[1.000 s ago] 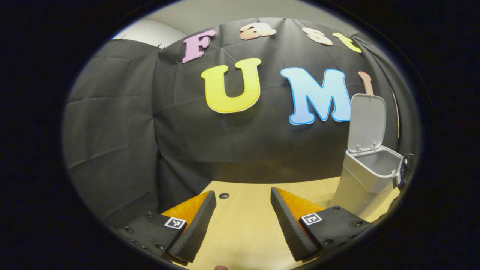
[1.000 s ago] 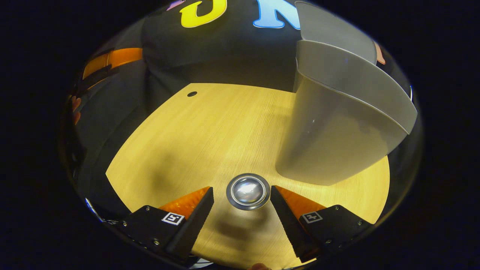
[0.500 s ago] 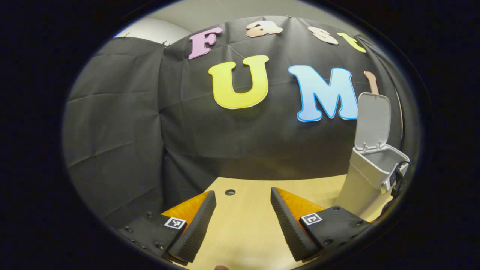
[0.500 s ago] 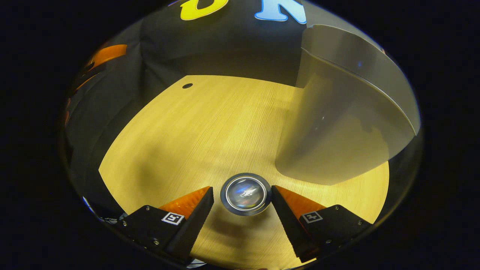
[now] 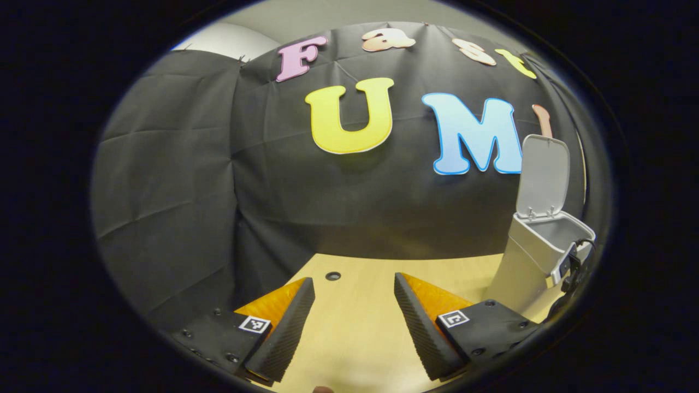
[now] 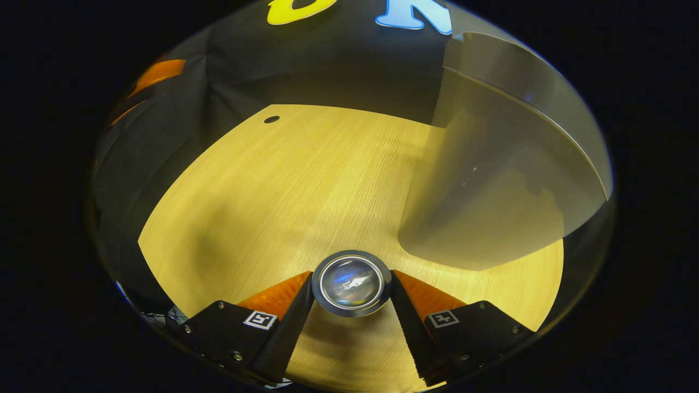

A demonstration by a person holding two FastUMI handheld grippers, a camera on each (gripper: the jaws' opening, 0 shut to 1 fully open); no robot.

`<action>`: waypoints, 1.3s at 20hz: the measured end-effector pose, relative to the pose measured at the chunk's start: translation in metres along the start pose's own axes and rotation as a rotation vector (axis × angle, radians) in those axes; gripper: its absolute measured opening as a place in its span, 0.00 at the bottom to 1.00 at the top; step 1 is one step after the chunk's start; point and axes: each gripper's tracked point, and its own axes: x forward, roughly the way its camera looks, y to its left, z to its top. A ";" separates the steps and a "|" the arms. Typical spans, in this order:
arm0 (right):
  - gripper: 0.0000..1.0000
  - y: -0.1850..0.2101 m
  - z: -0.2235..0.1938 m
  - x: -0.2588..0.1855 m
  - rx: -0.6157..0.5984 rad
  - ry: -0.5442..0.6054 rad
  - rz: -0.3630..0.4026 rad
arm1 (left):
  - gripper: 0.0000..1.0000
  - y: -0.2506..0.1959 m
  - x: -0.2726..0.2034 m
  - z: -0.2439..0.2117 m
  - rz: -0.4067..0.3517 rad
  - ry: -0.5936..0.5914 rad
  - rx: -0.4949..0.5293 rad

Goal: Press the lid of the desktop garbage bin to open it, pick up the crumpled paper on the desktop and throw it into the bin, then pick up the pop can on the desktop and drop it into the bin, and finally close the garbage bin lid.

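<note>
The bin [image 5: 538,256] is standing at the right of the desk [image 5: 360,327] in the left gripper view with its lid [image 5: 543,172] swung upright, so the opening step is looking done; no crumpled paper is showing on the wood in either view, which suggests it is already inside, though the inside of the bin is not showing clearly enough to confirm. The right gripper [image 6: 351,319] is closing in on the can [image 6: 352,283], which is standing upright on the desk just in front of the bin's wall [image 6: 491,207], its shiny end facing the camera; both fingers are sitting right against its sides, seemingly clamping it. The left gripper [image 5: 354,327] is hovering over bare desk with its fingers spread apart and nothing between them. Judging from this, the can pickup is underway, and lifting it, dropping it in and shutting the lid are remaining. Counting: 1 bin, 1 lid, 1 can, 1 small dark hole [image 5: 333,276] in the desk near the cloth wall, 2 grippers
</note>
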 end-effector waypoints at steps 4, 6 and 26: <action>0.85 0.004 0.011 -0.011 -0.013 -0.046 0.022 | 0.96 -0.002 -0.001 0.000 -0.007 0.000 -0.006; 0.85 0.008 0.019 -0.019 -0.023 -0.079 0.028 | 1.00 -0.004 -0.002 0.000 -0.010 0.000 -0.007; 0.84 0.004 0.234 -0.163 0.044 -0.645 0.078 | 1.00 -0.022 0.004 0.003 -0.060 -0.003 -0.005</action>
